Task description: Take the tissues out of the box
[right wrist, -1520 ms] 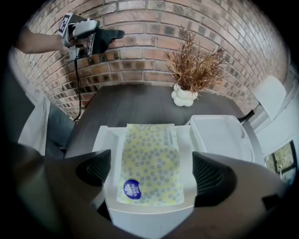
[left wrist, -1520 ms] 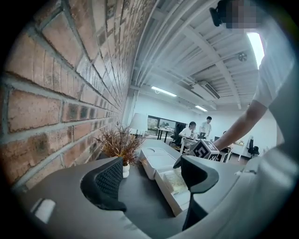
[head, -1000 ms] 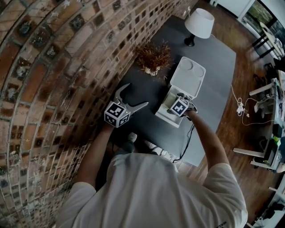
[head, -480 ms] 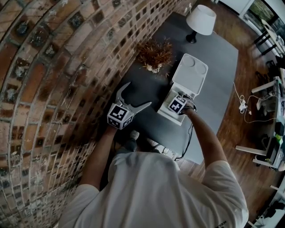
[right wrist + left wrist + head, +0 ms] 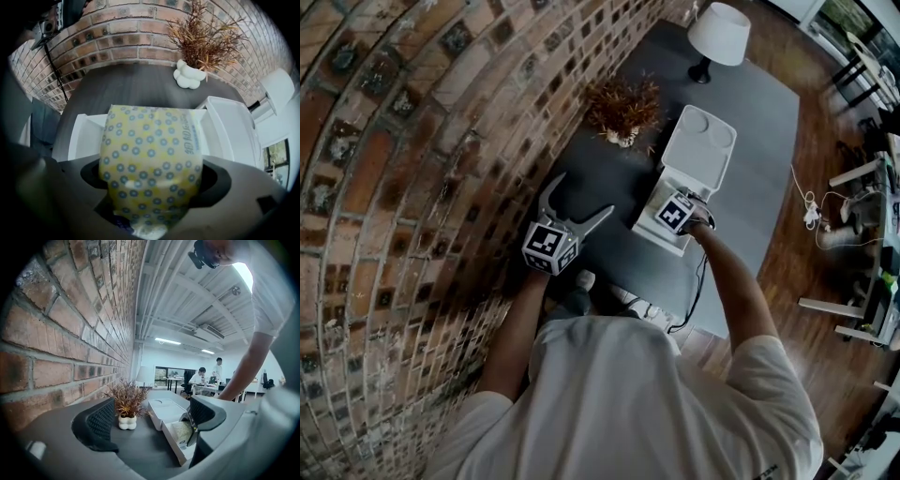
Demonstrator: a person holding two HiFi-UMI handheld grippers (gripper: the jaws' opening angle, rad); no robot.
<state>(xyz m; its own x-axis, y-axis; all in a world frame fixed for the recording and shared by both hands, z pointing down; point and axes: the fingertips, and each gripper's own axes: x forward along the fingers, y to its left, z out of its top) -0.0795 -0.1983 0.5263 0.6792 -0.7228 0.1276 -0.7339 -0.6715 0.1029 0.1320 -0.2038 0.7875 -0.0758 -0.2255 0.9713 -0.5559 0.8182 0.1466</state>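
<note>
White short-sleeved T-shirt (image 5: 675, 412). Left hand-held gripper (image 5: 581, 195) grey, black ribbed pads (image 5: 101, 420), black-and-white marker cube (image 5: 548, 248).

In the right gripper view the pack (image 5: 150, 159) hides the box (image 5: 82, 136) floor, and I can't read its blurred print at 2 o'clock. In my head view the right gripper (image 5: 679, 212) covers the pack.
</note>
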